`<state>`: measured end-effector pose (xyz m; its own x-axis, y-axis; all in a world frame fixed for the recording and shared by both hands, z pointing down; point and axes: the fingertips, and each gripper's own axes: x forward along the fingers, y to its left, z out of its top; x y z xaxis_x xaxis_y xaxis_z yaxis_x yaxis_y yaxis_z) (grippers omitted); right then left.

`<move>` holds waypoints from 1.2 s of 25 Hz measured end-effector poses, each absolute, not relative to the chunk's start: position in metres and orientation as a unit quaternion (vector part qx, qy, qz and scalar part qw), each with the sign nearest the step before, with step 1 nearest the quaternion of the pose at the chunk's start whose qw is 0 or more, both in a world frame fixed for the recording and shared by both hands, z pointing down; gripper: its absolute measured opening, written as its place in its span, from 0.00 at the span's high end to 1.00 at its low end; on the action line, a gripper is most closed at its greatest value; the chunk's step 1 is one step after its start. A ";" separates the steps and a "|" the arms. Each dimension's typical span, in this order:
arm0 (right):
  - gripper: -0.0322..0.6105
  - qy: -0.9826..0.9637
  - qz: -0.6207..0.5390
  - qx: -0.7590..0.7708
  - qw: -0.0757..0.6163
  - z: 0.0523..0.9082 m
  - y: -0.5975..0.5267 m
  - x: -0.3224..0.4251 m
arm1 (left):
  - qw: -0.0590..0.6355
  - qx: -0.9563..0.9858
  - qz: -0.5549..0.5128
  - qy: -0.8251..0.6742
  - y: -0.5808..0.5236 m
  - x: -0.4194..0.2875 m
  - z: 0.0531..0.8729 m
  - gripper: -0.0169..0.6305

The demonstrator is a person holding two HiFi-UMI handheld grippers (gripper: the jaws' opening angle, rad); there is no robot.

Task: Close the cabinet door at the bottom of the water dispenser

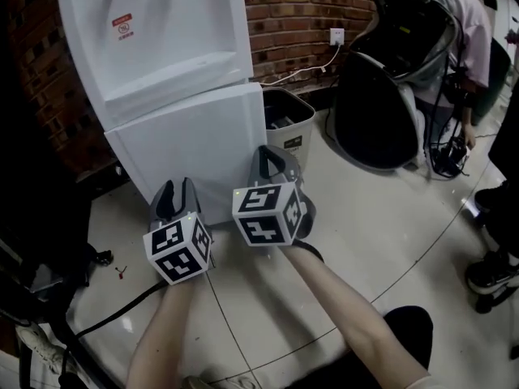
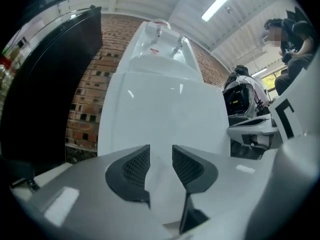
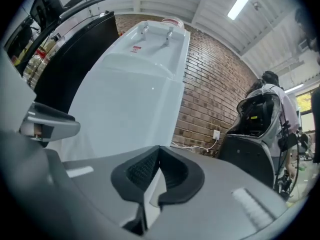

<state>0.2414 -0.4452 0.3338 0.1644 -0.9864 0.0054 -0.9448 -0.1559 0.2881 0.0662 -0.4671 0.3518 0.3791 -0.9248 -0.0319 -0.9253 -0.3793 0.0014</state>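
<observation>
The white water dispenser (image 1: 162, 39) stands against a brick wall. Its bottom cabinet door (image 1: 190, 140) is a plain white panel, roughly flush with the body above. My left gripper (image 1: 176, 191) points at the door's lower left part, very close to it; I cannot tell whether it touches. In the left gripper view the left gripper (image 2: 161, 159) has a narrow gap between its jaws, nothing in it, and the door (image 2: 160, 119) fills the view ahead. My right gripper (image 1: 272, 156) is at the door's right edge. In the right gripper view the right gripper (image 3: 159, 156) has its tips together, holding nothing.
A grey waste bin (image 1: 288, 124) stands just right of the door, behind my right gripper. A large black rounded seat-like object (image 1: 389, 79) is further right, with a person (image 1: 478, 23) beyond it. A wall socket (image 1: 336, 36) feeds a white cable. Dark furniture (image 1: 32, 177) is on the left.
</observation>
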 end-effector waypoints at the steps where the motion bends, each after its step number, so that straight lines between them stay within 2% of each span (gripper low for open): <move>1: 0.95 -0.642 -0.091 0.753 0.113 0.335 -0.452 0.242 | 0.003 -0.828 0.014 0.560 -0.470 0.064 0.355 0.75; 10: 0.95 -0.673 -0.001 0.738 0.048 0.345 -0.498 0.246 | -0.012 -0.824 0.023 0.566 -0.484 0.054 0.364 0.75; 14: 0.95 -0.672 -0.024 0.737 0.066 0.348 -0.504 0.245 | 0.000 -0.829 0.017 0.559 -0.485 0.056 0.363 0.75; 19: 0.95 -0.682 -0.034 0.726 0.079 0.340 -0.491 0.241 | -0.019 -0.815 0.033 0.578 -0.478 0.041 0.356 0.75; 23: 0.95 -0.708 -0.049 0.701 0.072 0.313 -0.459 0.223 | -0.027 -0.810 0.033 0.585 -0.457 0.033 0.331 0.95; 28: 0.95 -0.748 -0.087 0.657 0.029 0.245 -0.397 0.182 | 0.050 -0.829 0.032 0.556 -0.399 0.025 0.253 0.95; 30: 0.95 -0.757 -0.097 0.645 0.025 0.227 -0.360 0.172 | 0.049 -0.839 0.055 0.539 -0.360 0.015 0.231 0.95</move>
